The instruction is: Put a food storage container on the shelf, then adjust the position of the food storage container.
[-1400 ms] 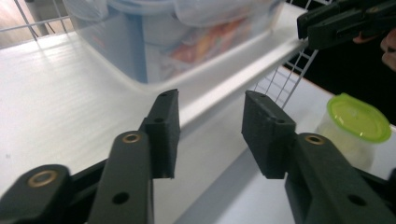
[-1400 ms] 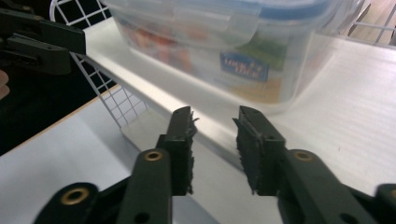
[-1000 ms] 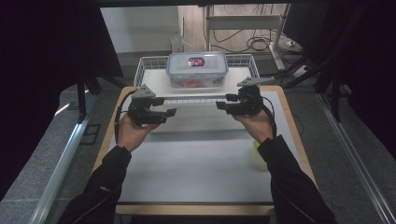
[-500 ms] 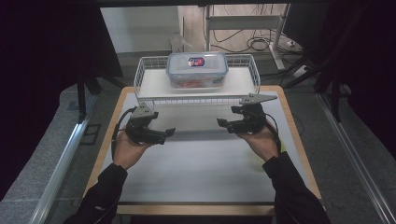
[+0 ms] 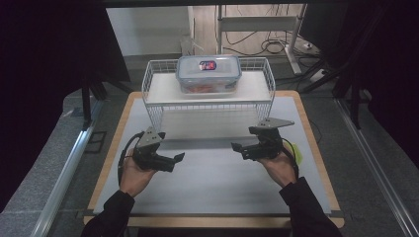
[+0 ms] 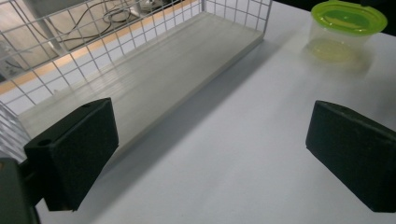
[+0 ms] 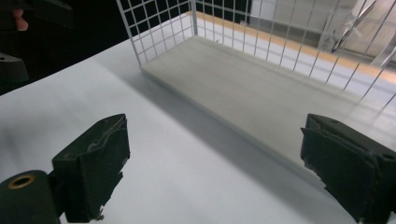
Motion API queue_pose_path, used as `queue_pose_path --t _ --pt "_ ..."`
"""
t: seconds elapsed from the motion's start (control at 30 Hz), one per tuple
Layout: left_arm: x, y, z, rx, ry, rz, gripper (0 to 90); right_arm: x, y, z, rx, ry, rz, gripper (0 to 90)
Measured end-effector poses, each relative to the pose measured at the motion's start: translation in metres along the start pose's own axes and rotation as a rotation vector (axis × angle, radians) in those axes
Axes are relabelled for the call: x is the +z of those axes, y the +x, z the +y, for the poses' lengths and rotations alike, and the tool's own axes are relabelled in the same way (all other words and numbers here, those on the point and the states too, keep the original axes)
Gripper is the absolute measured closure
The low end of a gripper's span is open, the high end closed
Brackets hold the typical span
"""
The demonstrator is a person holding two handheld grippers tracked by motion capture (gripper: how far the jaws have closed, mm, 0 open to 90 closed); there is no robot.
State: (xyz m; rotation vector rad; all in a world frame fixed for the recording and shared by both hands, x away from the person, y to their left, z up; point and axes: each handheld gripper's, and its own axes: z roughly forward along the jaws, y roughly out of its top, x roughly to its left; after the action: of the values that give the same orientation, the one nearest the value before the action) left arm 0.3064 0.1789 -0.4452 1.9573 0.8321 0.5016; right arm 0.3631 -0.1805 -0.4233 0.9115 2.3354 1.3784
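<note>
While both hands hovered over the white counter, left gripper & right gripper had fingers just spreading wide, nothing betw. them. Clip-lid food container sat on the far wire rack, well apart; green-lidded tub near right.

The wire rack is showing thin white-coated metal mesh, smooth and slightly glossy; its shelf board is looking like pale matt wood with faint grain; the box on top, at twelve o'clock, is looking like clear glossy plastic; the tub, at one o'clock in the left gripper view, is showing cloudy plastic under a shiny green lid; the table is wearing a matt white sheet edged by light wood; the right gripper is showing matt black pads, rough and frayed at the edges.
</note>
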Motion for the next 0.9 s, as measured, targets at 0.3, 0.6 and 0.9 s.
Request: queue_pose_path --t 0.3,0.6,0.9 --pt "0.001 -0.008 -0.030 -0.008 0.005 0.000 0.6 -0.008 0.004 -0.028 0.029 0.002 0.001 7.0" --pt "0.005 -0.019 -0.056 0.016 0.052 0.016 0.3 -0.007 0.013 -0.061 0.004 0.049 -0.010 6.1" --pt "0.002 -0.018 -0.063 -0.001 0.039 0.018 0.1 0.000 0.014 -0.069 -0.024 0.105 -0.058 2.6"
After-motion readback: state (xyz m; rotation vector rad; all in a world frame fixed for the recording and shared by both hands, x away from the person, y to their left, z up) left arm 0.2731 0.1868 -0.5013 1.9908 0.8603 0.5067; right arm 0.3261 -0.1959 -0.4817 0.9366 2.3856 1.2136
